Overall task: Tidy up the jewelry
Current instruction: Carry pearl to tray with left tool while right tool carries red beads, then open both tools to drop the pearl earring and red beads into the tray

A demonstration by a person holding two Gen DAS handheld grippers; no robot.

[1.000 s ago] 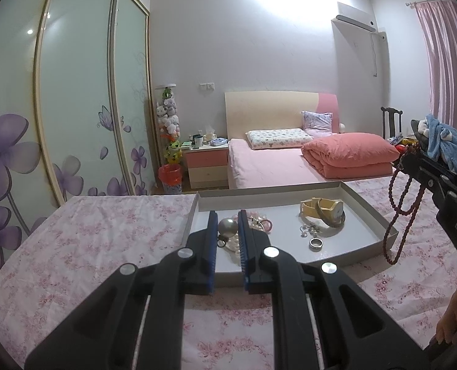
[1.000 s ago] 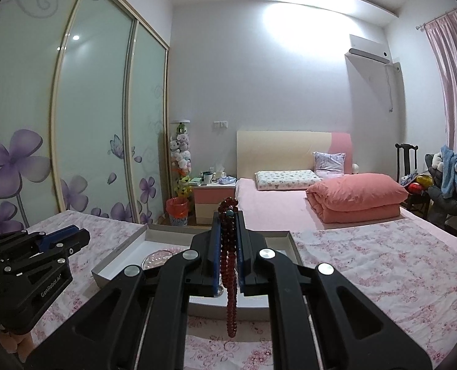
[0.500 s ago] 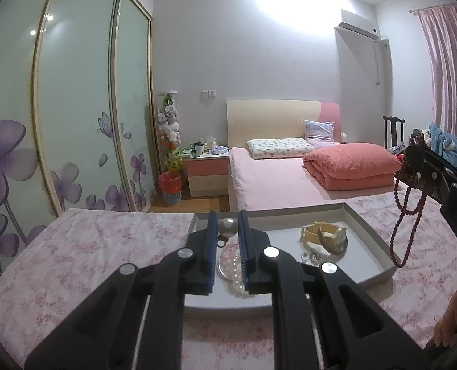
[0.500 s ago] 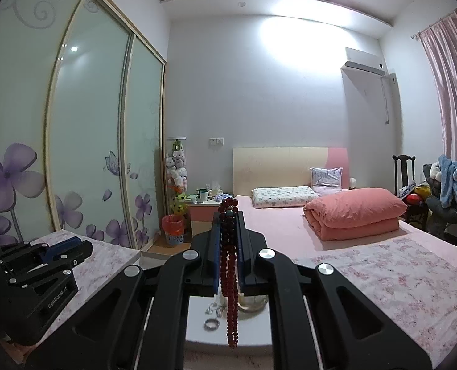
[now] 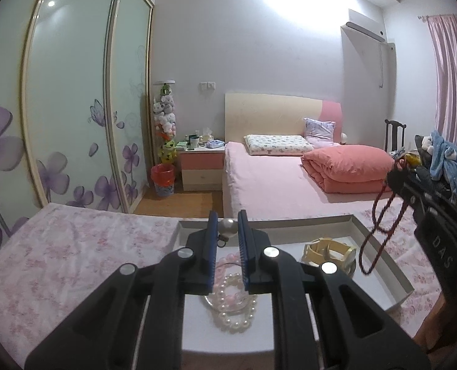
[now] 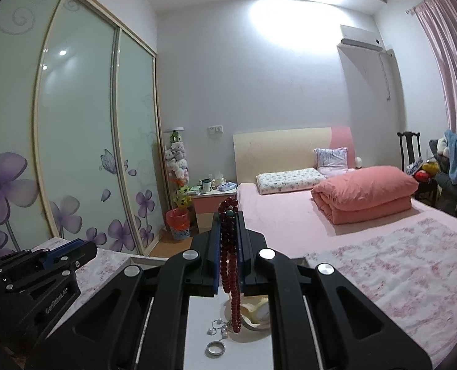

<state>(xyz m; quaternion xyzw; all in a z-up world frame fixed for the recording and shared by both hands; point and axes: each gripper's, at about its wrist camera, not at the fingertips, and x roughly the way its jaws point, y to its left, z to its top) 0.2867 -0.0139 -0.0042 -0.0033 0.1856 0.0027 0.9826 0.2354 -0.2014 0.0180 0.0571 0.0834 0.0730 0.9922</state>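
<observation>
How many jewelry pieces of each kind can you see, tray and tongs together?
Bead strands: 3, red strand, pearl strand, pink strand
Watch: 1
Ring: 1
Pearl drop: 1
Total: 6, tiny silver bits uncounted.

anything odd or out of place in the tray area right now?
Nothing stands out. The tray sits flat holding a pearl bracelet, watch and ring. The red bead strand hangs straight from the right gripper.
</observation>
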